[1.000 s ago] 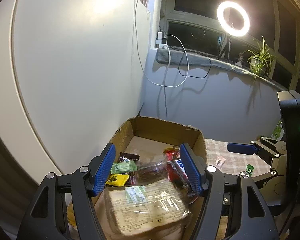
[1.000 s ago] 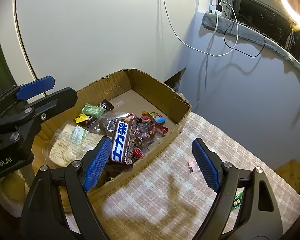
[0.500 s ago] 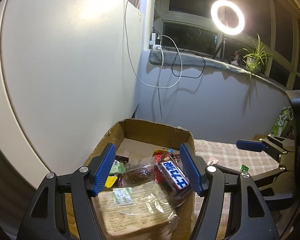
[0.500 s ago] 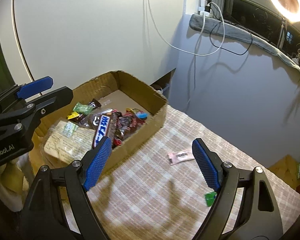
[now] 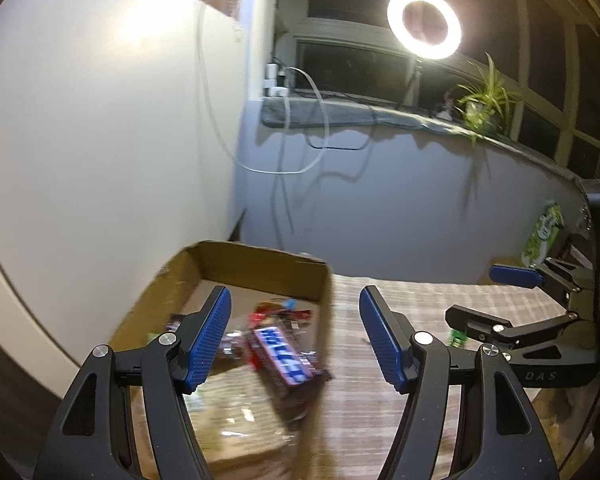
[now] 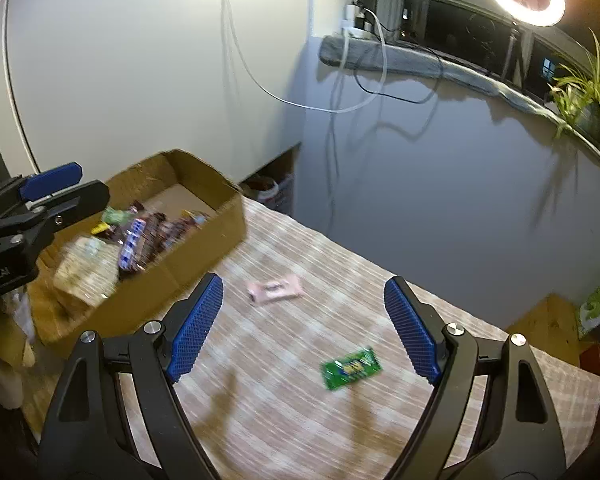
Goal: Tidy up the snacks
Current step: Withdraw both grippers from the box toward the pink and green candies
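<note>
Just green packet (image 6: 351, 367) between right tongs (image 6: 303, 328).

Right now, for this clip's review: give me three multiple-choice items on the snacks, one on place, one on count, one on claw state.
1. Where does the pink packet lie?
A. in the cardboard box
B. on the checked tablecloth
C. on the window ledge

2. How many loose packets lie on the tablecloth outside the cardboard box?
A. none
B. two
C. five

3. How is the right claw?
A. open and empty
B. shut on the green packet
C. shut on a chocolate bar

Key: 1 B, it lies flat on the cloth beside the box. 2 B, only the pink one and the green packet show there. 3 A, its blue pads stand wide apart with nothing between them.
</note>
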A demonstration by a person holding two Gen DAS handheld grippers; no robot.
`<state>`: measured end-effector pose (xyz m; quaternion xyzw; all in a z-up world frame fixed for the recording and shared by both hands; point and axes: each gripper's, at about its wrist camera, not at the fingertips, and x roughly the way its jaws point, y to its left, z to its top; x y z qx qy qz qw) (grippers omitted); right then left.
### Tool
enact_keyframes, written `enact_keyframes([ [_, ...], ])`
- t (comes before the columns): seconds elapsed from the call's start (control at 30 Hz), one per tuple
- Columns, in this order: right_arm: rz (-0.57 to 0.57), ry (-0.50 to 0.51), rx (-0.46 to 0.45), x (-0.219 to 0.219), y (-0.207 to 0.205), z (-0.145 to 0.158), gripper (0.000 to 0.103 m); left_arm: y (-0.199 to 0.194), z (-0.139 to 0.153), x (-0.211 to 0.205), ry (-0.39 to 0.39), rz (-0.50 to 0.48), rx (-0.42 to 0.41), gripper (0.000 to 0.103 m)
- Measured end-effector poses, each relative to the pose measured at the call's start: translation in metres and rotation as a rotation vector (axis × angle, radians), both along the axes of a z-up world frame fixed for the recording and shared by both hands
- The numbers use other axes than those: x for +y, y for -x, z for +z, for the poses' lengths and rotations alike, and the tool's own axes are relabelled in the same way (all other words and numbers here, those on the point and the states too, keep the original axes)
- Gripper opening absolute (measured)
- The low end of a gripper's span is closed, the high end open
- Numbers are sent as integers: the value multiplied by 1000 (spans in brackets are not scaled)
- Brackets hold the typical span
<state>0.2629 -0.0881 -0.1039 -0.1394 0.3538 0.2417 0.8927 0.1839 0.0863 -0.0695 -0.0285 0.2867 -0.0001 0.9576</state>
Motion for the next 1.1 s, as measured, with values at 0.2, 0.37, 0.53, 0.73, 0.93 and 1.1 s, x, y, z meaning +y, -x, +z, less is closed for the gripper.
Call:
enact_keyframes([
  [0.2, -53, -12, 60, -35, -8, -11, 85, -9, -9, -32, -24, -73, 42, 66],
  [0.37, -120, -81, 192, -64, -22, -27, 85, -26, -23, -54, 8, -143, 122, 66],
  [0.53, -188, -174, 360, -83, -38, -48, 77, -50, -41, -66, 68, -178, 223, 64],
  [0.73, -234, -233, 485, -86, -43, -69, 62, -79, -61, -65, 138, -153, 320, 61],
  [0.93, -277, -248, 522, -86, -49, -77, 55, -90, -63, -71, 145, -142, 326, 59],
  [1.1, -291, -245, 513, -86, -49, -76, 51, -92, -57, -75, 168, -192, 320, 44],
])
